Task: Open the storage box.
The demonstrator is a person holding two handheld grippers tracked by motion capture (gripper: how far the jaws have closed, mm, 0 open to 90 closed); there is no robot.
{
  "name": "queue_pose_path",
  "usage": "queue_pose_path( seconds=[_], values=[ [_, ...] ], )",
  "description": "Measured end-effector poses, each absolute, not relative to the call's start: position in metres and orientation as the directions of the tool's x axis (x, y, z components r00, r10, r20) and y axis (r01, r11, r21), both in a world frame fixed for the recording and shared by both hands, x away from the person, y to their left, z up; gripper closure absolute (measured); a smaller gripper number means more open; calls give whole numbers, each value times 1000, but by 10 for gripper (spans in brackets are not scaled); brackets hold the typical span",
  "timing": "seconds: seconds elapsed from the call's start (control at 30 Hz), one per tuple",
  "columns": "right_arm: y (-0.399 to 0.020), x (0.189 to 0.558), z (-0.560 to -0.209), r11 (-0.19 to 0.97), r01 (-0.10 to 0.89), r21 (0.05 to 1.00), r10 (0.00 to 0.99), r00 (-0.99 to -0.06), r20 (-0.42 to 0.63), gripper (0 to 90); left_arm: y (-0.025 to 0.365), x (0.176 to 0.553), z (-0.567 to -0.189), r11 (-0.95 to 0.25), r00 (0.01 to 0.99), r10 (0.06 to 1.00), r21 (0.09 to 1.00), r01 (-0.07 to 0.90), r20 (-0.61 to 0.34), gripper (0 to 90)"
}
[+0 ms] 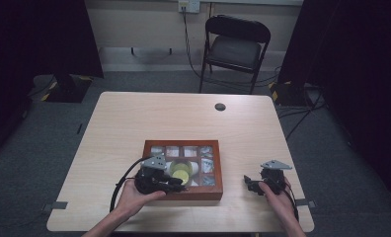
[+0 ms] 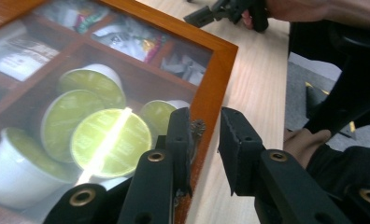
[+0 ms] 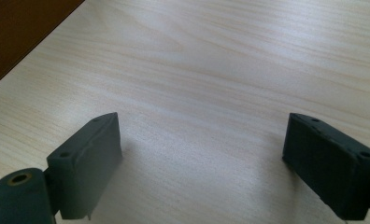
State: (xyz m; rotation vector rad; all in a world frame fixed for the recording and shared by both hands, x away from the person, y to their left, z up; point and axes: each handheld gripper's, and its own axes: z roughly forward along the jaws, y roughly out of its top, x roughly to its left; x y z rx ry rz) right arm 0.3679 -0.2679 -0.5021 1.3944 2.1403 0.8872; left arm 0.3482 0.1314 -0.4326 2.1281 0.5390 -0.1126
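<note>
Left gripper (image 2: 205,140) at the near rim of the wooden box (image 1: 154,144), jaws narrowed around the small metal clasp (image 2: 196,128).

The box sits near the front middle of the desk (image 1: 134,113), its long axis running across the person's view, and its glass lid covers compartments with green-topped capsules (image 2: 110,141) and packets. The left gripper is by far the nearer one, reaching in at the front edge: one jaw lies over the lid frame, the other hangs outside past the edge, with a gap between, so whether the pads truly pinch the clasp cannot be told. The right gripper (image 3: 202,158) rests well to the box's right, jaws wide apart and empty over bare desk. Glare on the glass blurs the contents, and the left gripper covers the box's front-left corner in the high view.
</note>
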Motion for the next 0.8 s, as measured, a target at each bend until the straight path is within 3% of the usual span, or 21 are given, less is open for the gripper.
queue_pose_path(
  seconds=[0.47,0.8],
  values=[
    [-268,368,-502,288,639,714,917,-399,-13,109,131,354,-442,-514,900,338,747,422,-276,780],
    [-268,368,-502,288,639,714,917,-399,-12,109,129,353,-445,-544,924,307,755,365,-226,807]
  ],
)
